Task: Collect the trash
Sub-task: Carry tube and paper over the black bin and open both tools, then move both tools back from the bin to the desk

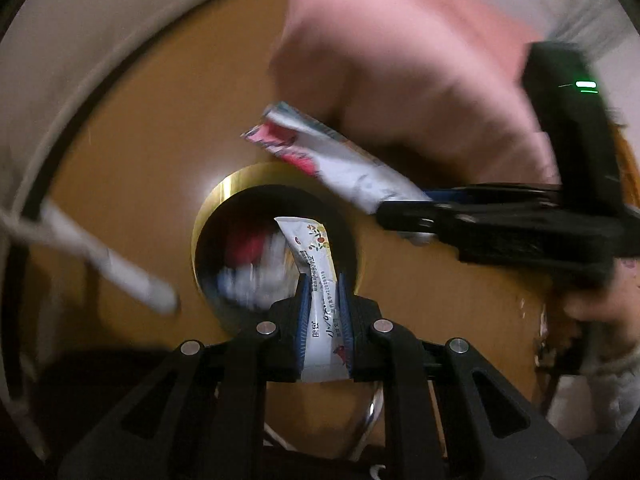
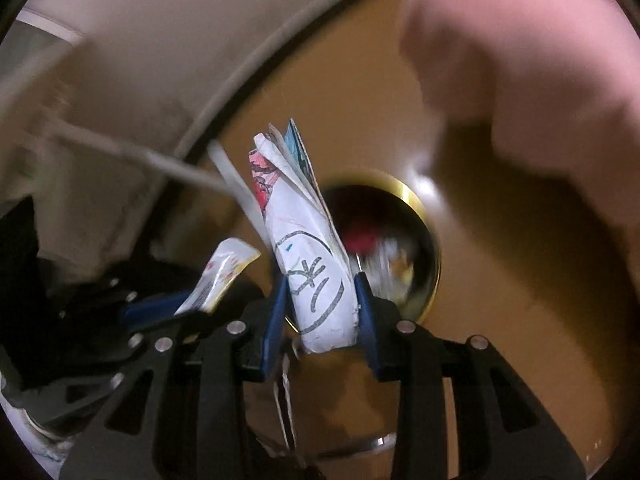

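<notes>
We are looking down on a round, tan-brown bench (image 1: 132,152) with a gold-rimmed hole (image 1: 276,248) sunk into its top, and inside that dark opening we are seeing red, white and blue scraps of trash (image 1: 248,264), too blurred to name further. In the left wrist view our left gripper (image 1: 325,300) is pinching a slim white sachet (image 1: 316,276) printed with small fruit pictures and dark lettering; its blue pads are pressing on both sides of the packet, whose upper end is leaning over the hole. In the same view our right gripper (image 1: 404,208) is coming in from the right, clamping a folded paper wrapper (image 1: 340,160) with red and blue print, which is lying slantwise above the bench just beyond the hole's rim. The right wrist view is showing that same folded wrapper (image 2: 310,248) standing nearly upright between the right gripper's (image 2: 322,300) blue pads, a hand-drawn circle with strokes on its white face, and the gold-rimmed hole (image 2: 400,248) sitting just behind and to the right of it. At the lower left of that view the left gripper (image 2: 168,310) is holding the sachet (image 2: 220,276), tilted toward the wrapper but apart from it. A white rod-like thing (image 1: 108,260) is streaking across the left of the bench, too blurred to identify, and a pink garment (image 1: 400,60) of the person is filling the upper right of both views.
</notes>
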`<state>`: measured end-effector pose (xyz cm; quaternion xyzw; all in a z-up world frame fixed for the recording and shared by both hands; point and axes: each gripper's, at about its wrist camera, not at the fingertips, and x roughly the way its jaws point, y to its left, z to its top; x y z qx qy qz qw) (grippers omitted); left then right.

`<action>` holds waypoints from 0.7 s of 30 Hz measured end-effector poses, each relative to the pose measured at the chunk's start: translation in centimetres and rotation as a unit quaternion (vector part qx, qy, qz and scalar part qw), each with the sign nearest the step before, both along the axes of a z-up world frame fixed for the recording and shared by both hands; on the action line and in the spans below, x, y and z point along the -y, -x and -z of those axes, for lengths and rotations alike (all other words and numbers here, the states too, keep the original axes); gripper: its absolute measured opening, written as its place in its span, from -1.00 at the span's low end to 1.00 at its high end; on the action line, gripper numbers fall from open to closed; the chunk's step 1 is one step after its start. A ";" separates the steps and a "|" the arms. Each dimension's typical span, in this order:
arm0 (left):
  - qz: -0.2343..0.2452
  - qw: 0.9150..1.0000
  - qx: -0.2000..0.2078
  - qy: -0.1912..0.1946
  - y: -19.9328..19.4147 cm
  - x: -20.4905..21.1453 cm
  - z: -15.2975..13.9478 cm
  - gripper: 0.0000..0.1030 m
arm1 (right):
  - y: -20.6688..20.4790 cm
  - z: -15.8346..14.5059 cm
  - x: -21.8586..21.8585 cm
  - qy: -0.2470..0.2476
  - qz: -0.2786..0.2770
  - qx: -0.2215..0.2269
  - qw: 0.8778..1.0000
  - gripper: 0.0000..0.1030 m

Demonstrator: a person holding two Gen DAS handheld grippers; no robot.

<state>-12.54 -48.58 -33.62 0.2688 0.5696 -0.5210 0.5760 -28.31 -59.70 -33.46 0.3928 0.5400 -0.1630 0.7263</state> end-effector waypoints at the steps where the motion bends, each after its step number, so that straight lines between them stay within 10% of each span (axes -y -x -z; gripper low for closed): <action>1: -0.005 1.000 -0.006 -0.025 -0.2 0.4 2.4 -0.73 | 0.0 1.7 -0.1 -0.013 0.002 -0.008 1.000 -0.35; 9: 0.001 1.000 -0.012 -0.024 -0.6 0.4 3.4 -0.61 | -0.4 4.5 0.3 -0.057 0.031 0.003 0.998 -0.22; 11: -0.006 1.000 -0.008 -0.017 -0.8 -0.7 3.2 0.70 | -0.2 4.7 0.8 -0.069 0.053 0.002 0.996 0.46; 12: -0.014 1.000 0.003 -0.006 -0.9 -1.3 2.6 0.82 | 0.0 4.5 1.0 -0.069 0.061 0.005 0.996 0.58; 17: -0.013 1.000 0.011 0.023 0.5 -1.7 0.8 0.82 | 0.8 2.8 2.1 -0.038 0.083 0.008 0.996 0.61; 21: 0.007 0.994 0.052 0.092 2.5 -2.7 -4.5 0.82 | 1.6 -3.0 2.9 0.108 0.115 -0.016 0.987 0.62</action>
